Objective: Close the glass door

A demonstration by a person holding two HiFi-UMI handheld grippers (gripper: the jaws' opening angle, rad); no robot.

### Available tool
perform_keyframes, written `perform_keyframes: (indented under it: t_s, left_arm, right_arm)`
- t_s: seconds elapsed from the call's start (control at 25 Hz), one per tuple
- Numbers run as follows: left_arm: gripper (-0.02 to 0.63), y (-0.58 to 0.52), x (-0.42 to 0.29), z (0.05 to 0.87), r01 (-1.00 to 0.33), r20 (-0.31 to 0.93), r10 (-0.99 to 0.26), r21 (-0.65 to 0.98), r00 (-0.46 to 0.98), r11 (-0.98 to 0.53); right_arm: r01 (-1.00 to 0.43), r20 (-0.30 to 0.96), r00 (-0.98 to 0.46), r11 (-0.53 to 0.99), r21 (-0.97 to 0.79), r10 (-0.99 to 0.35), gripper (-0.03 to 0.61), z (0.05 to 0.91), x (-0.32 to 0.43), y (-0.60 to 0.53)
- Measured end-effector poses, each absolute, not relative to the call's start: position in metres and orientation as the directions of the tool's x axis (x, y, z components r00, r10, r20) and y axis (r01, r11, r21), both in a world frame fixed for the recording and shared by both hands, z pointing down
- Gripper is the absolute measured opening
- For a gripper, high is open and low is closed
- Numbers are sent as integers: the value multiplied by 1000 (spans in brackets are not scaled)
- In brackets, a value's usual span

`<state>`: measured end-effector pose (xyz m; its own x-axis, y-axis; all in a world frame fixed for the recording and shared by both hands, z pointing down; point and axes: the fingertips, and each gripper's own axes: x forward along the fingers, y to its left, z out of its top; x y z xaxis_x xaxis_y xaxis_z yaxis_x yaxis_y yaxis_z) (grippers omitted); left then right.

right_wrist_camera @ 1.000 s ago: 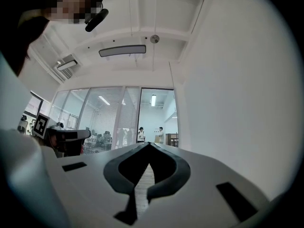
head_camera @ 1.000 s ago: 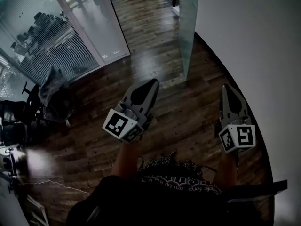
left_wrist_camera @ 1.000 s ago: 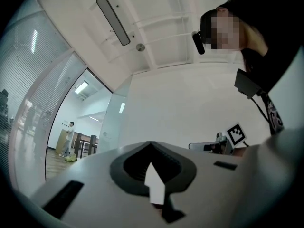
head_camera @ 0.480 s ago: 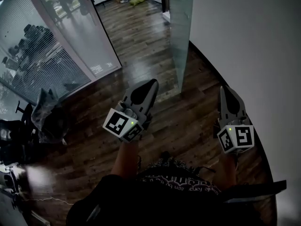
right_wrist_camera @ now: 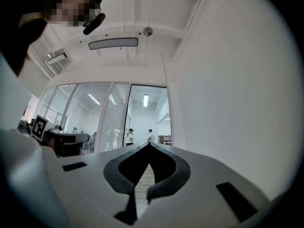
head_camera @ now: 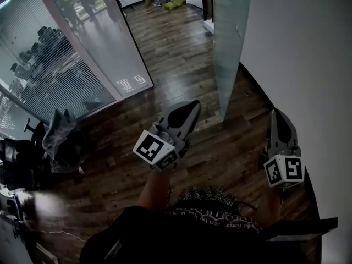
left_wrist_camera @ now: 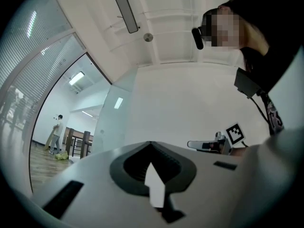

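The glass door is a tall frosted pane standing edge-on beside the white curved wall, its foot on the dark wooden floor. My left gripper points at the floor just left of the door's foot, shut and empty. My right gripper is held near the wall, right of the door, also shut with nothing in it. In the left gripper view the pane rises beyond the closed left gripper. The right gripper shows closed tips aimed down the corridor.
A glass partition with blinds runs along the left. An office chair draped with grey cloth stands beside it. People stand far down the corridor, where a yellow-green bundle lies on the floor.
Both grippers have moved forward together towards the glass door, and the door's foot now sits closer to the left gripper's tip. Both stay shut.
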<state>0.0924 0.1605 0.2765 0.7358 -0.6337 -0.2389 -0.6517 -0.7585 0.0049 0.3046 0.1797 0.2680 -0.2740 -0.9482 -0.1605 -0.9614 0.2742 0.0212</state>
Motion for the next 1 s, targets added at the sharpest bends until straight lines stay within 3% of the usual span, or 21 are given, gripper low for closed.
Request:
perform_keyframes:
  t_s: [1.0]
  left_arm:
    - [2, -37, 155, 278, -746, -236, -725, 0, 648, -666]
  right_arm:
    - [-921, -149, -386, 389, 14, -910, 3, 283, 360, -49]
